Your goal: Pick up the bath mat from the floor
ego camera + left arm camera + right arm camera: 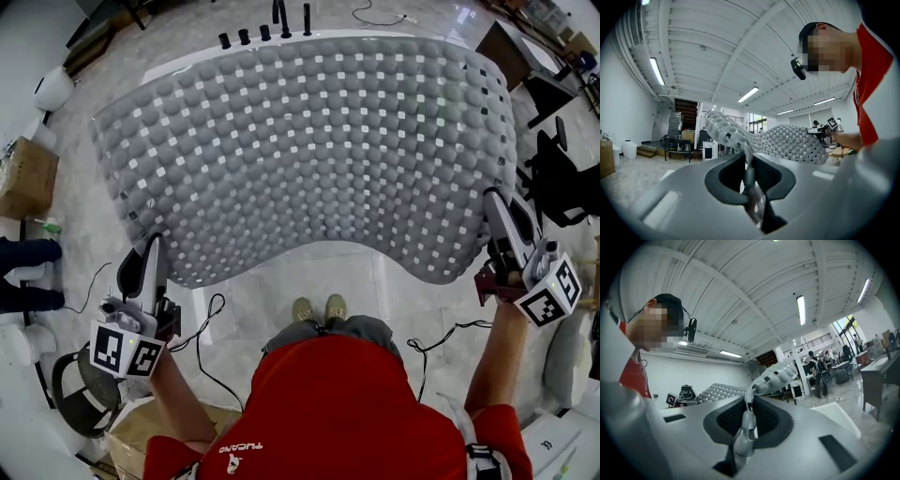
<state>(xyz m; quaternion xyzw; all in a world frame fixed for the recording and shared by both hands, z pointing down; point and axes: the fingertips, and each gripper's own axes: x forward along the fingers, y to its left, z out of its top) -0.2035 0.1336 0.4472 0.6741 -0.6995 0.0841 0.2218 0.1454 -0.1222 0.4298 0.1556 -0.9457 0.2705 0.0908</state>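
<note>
Past the red shirt (328, 403), left gripper (153, 246) and right gripper (495, 204) each clamp a corner of the grey bath mat (309, 150), spread aloft. Such thin edge grips could let the sagging mat slip free.

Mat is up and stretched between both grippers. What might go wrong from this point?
1. The left gripper and the right gripper each pinch only a thin edge strip of the bath mat. The wide, sagging sheet may slip out.
2. The mat's far edge looks close to the black taps and might snag there.
3. Cables lie by the person's shoes, and a step could catch them.
</note>
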